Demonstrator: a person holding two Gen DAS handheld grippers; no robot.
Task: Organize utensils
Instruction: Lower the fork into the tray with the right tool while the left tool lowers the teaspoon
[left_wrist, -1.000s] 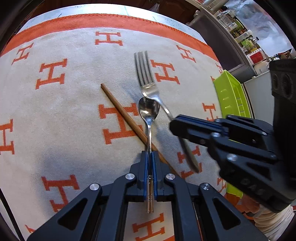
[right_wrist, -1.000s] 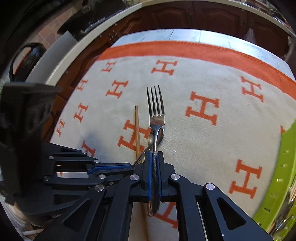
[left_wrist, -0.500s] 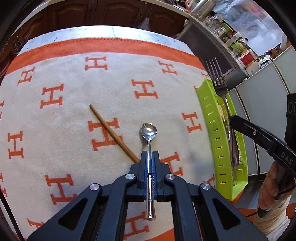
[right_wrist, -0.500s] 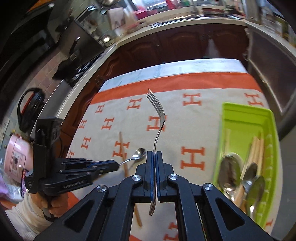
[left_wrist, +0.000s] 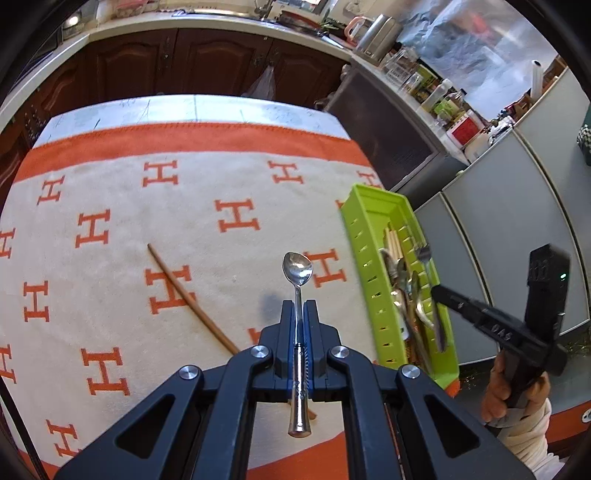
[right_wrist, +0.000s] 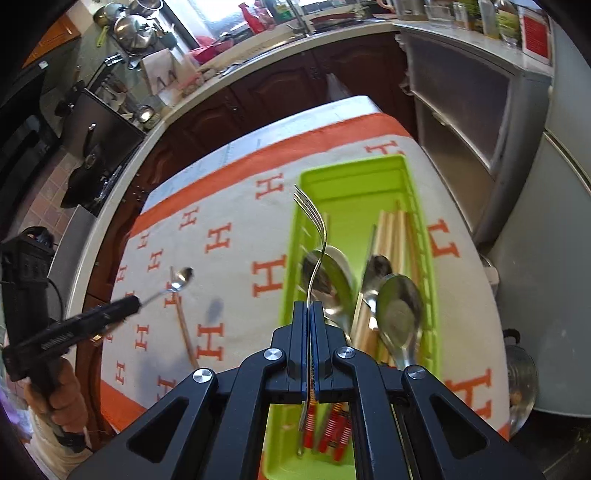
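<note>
Left gripper (left_wrist: 298, 314): clamped on spoon (left_wrist: 297, 271)
Right gripper (right_wrist: 309, 314): clamped on fork (right_wrist: 314, 236), above tray (right_wrist: 291, 266)
Chopstick (left_wrist: 184, 291): on cloth (left_wrist: 110, 206), left of spoon

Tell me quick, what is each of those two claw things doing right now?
Left gripper: closed, holding a small shiny metal spoon by its handle.
Right gripper: closed, holding a silver metal fork above the lime-green plastic utensil tray.

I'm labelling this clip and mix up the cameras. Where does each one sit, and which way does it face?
Left wrist: on the left tongs, looking down at the spoon they clamp and the chopstick; the right tongs and a hand show.
Right wrist: on the right tongs, holding a fork above the green tray; the left tongs show.
Both share the tray, spoon, chopstick and patterned cloth.
</note>
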